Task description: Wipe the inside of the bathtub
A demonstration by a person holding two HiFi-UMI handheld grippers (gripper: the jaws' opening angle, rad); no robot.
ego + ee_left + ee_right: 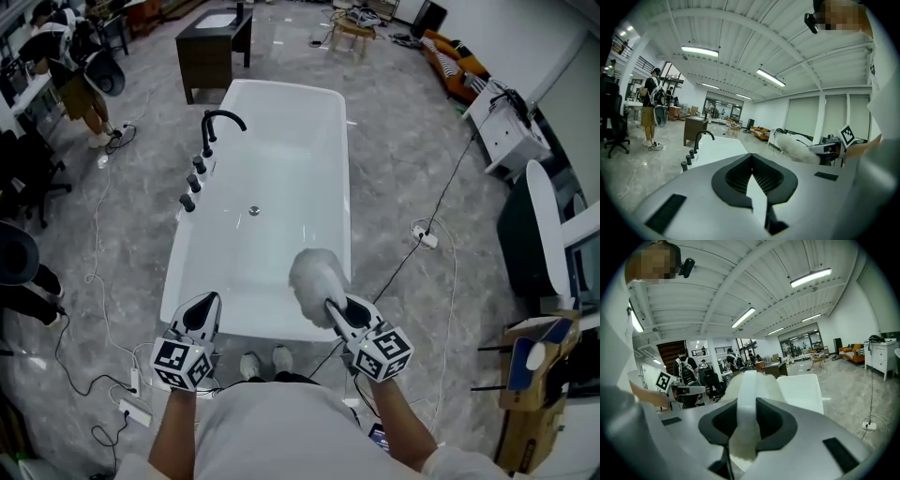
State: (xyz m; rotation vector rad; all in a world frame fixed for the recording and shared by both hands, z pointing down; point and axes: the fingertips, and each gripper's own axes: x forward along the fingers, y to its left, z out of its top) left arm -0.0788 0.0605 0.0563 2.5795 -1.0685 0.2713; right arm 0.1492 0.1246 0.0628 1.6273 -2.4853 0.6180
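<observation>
- While the fluffy white pad (312,275) hangs over the near right corner of the bathtub (281,159), no view shows whether it touches the tub.
- Right gripper (331,307): jaws closed on the pad's white band, with the fluff standing out past the tips.
- Left gripper (212,300): over the tub's near rim toward its left corner, jaws closed tip to tip with nothing between them.
- Black-and-white square markers show on each gripper's cube; other print is too small to read.
- White and long, the tub runs away from the person, with a drain (254,211) in its floor.
- On its left rim stand a curved black faucet (220,125) and a row of black knobs (194,183).
- Just past its far end stands a dark cabinet (212,49).
- Right of the tub, a plug block (424,236) lies on the grey floor, with a black cable (452,183) running toward a white dresser (506,127).
- Well off to the upper left stands a person (80,89).
</observation>
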